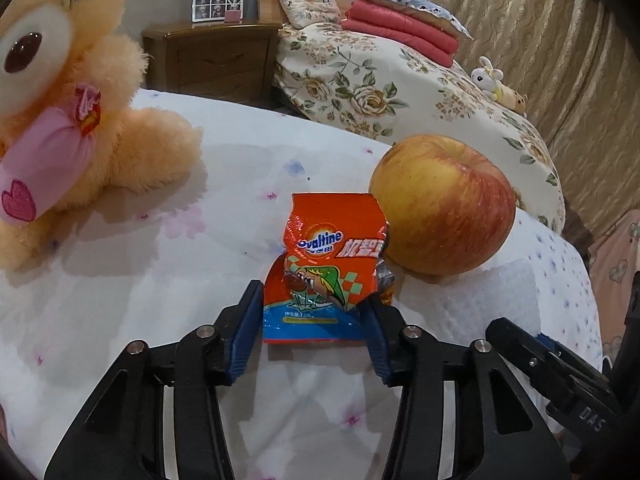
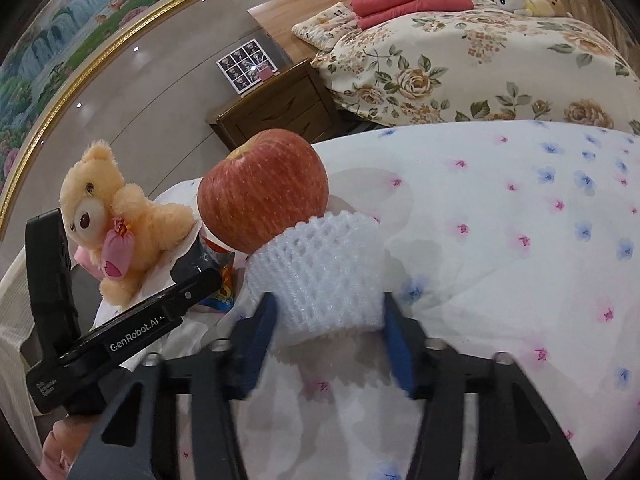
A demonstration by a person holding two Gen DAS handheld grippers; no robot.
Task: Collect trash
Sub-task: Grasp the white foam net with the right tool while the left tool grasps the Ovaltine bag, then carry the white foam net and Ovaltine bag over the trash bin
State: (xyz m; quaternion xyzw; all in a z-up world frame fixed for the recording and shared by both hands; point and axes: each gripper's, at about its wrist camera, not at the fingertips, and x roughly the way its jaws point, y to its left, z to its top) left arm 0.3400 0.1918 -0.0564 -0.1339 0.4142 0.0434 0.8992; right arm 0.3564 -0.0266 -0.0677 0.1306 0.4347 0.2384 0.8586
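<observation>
A: What lies on the bed point(image 1: 168, 208)?
B: A teddy bear point(image 1: 68, 120), an apple point(image 1: 442, 204) and white foam netting point(image 2: 320, 280) touching it.
A: And the grippers?
B: The left gripper point(image 1: 316, 312) pinches the orange Ovaltine wrapper point(image 1: 326, 268) beside the apple; the right gripper point(image 2: 330, 320) has both fingers against the netting.

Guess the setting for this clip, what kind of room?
Most likely a home bedroom: a bed with a floral quilt and folded red blankets, a wooden nightstand, and a teddy bear on the flowered bedspread.
</observation>
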